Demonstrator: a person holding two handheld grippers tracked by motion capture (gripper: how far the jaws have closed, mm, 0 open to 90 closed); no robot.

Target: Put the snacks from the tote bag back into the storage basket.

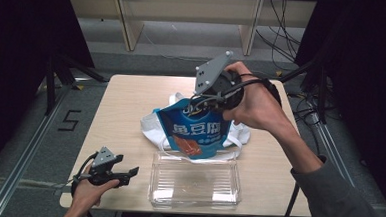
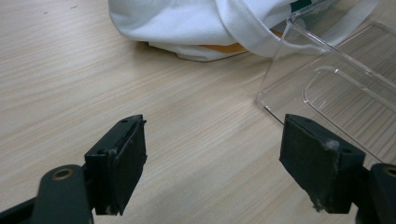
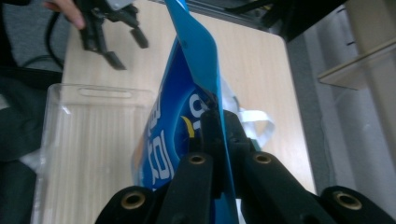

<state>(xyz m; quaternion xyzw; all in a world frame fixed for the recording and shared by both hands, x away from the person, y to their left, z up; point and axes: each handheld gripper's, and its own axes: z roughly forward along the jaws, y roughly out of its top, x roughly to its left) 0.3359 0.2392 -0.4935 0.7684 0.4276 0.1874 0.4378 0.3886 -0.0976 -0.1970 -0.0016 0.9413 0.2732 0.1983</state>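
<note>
A blue snack pouch with white lettering hangs above the white cloth bag in the middle of the table. My right gripper is shut on the pouch's top edge, and in the right gripper view the jaws pinch the blue film between them. My left gripper rests low at the table's front left, open with nothing between its fingers. Just in front of the pouch sits a clear plastic tray, whose corner lies ahead of the left gripper.
The white cloth bag lies crumpled with its straps spread toward the tray. Bare wood stretches across the table's left half. Metal rails and cables run along the floor on both sides.
</note>
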